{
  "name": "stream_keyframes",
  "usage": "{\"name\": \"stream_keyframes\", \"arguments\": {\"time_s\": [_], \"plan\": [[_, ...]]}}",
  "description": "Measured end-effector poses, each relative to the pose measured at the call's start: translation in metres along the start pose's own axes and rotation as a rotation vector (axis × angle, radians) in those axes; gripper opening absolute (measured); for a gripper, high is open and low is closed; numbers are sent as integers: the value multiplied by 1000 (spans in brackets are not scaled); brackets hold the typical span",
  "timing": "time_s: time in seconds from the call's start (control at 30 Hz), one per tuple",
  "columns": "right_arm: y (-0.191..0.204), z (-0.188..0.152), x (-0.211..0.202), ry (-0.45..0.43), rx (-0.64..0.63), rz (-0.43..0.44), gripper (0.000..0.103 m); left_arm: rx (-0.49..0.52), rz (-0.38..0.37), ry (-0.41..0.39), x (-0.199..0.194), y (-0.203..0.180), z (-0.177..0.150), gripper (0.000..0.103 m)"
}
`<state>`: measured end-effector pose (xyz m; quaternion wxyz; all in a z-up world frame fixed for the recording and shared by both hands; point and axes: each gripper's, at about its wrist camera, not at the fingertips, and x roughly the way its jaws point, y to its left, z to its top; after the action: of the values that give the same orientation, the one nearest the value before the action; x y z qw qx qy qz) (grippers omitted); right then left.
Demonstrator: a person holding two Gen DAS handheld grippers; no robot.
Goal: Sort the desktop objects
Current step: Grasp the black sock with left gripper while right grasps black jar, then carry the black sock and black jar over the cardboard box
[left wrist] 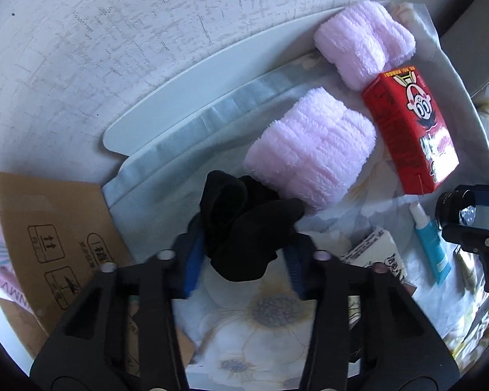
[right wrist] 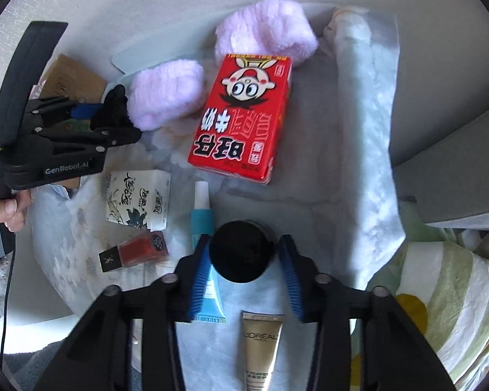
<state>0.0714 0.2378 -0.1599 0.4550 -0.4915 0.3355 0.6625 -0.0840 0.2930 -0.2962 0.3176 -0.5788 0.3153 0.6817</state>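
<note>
Pinching down from above, the left gripper [left wrist: 243,254] had its blue pads [left wrist: 192,262] pressed into a crumpled black fabric bundle [left wrist: 244,224] lying on the pale floral cloth [left wrist: 264,319], just beside a fluffy pink rolled towel [left wrist: 313,156]. Over on the other side, the right gripper [right wrist: 244,275] straddled a round black jar lid [right wrist: 241,251]; whether its pads truly squeezed the lid, I could not tell. A red printed carton [right wrist: 244,114] lay beyond it. A blue tube [right wrist: 202,218] sat close left of the jar, and a gold tube [right wrist: 260,345] lay below it.
</note>
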Motion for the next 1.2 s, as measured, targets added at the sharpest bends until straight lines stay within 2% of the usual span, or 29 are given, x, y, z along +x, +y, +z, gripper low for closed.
{"name": "stream_keyframes", "arguments": {"time_s": [0.03, 0.07, 0.23, 0.4, 0.6, 0.73, 0.87, 1.0, 1.2], "plan": [[0, -1, -1, -1, 3, -1, 38, -4, -9, 1, 0, -1, -1, 23], [0, -2, -2, -6, 4, -4, 37, -1, -4, -1, 0, -2, -1, 21], [9, -7, -5, -13, -10, -41, 37, -14, -16, -1, -4, 0, -7, 14], [14, -13, -12, -22, 10, -43, 36, -16, -25, -30, -23, -1, -15, 13], [25, -18, -30, -48, 44, -32, 35, -52, -86, -54, -50, 0, -31, 13], [35, -4, -43, -61, 42, -60, 35, -61, -111, -83, -76, -2, -43, 13], [42, -8, -63, -76, 45, -103, 35, -90, -165, -126, -106, 1, -52, 13], [53, -1, -76, -92, 48, -119, 35, -111, -167, -176, -134, 29, -30, 13], [84, 9, -106, -136, 21, -178, 34, -177, -188, -236, -176, 49, -53, 13]]}}
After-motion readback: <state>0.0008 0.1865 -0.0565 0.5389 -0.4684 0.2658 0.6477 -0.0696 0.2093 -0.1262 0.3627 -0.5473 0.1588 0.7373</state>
